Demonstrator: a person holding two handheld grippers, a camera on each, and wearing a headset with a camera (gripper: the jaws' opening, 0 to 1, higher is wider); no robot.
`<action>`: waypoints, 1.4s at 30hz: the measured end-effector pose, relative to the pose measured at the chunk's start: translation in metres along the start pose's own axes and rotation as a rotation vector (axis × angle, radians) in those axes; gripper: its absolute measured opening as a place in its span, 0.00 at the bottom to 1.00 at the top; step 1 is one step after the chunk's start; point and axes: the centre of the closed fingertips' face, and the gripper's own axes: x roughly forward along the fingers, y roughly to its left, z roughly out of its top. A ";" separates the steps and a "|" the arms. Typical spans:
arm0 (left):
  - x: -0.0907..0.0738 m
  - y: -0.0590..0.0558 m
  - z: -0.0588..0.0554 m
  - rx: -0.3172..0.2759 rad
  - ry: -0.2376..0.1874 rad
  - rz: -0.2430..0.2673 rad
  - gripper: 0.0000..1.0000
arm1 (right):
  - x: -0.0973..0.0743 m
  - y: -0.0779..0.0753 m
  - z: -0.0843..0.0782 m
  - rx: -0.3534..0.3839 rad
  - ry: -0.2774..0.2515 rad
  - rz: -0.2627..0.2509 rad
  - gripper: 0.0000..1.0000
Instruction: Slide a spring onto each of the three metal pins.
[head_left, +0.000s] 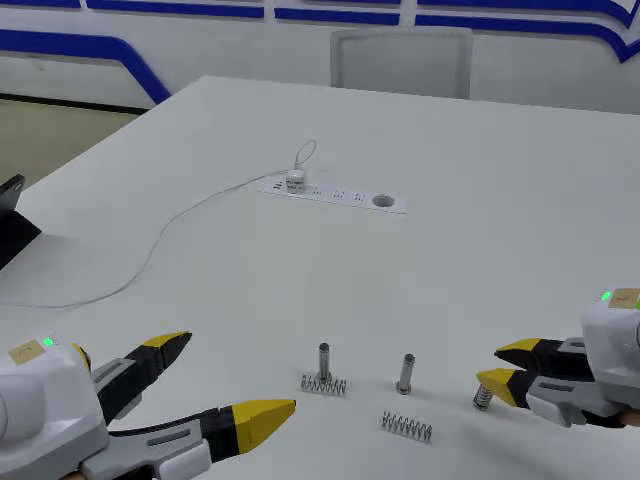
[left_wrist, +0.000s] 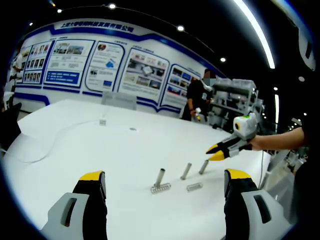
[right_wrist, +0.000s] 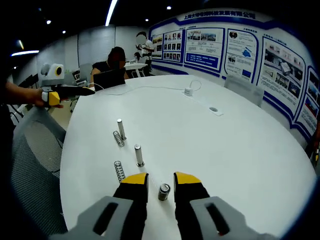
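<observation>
Bright even indoor light, ceiling strip lights (left_wrist: 252, 30) overhead, soft faint shadows on the white table (head_left: 450, 200), fisheye bending at gripper-view edges, slight softness

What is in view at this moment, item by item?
table: one, white, under everything.
metal pins: three, silver, upright in a row near the front edge.
springs: two loose, silver; one at the leftmost pin's base, one in front of the middle pin.
power strip: one, white, mid-table.
cable: one, white, trailing left from the strip.
chair: one, grey, far side.
left gripper: black and yellow, open, left of the pins.
right gripper: black and yellow, open, jaws flanking the rightmost pin.
</observation>
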 end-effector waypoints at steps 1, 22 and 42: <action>0.000 0.000 -0.001 -0.001 0.004 0.000 1.00 | 0.000 0.005 0.005 -0.001 -0.012 0.013 0.21; 0.001 0.004 -0.004 -0.009 0.016 -0.002 1.00 | 0.050 0.069 -0.035 -0.045 0.094 0.220 0.20; 0.001 0.007 -0.010 -0.024 0.036 0.001 1.00 | 0.067 0.080 -0.053 -0.109 0.139 0.276 0.12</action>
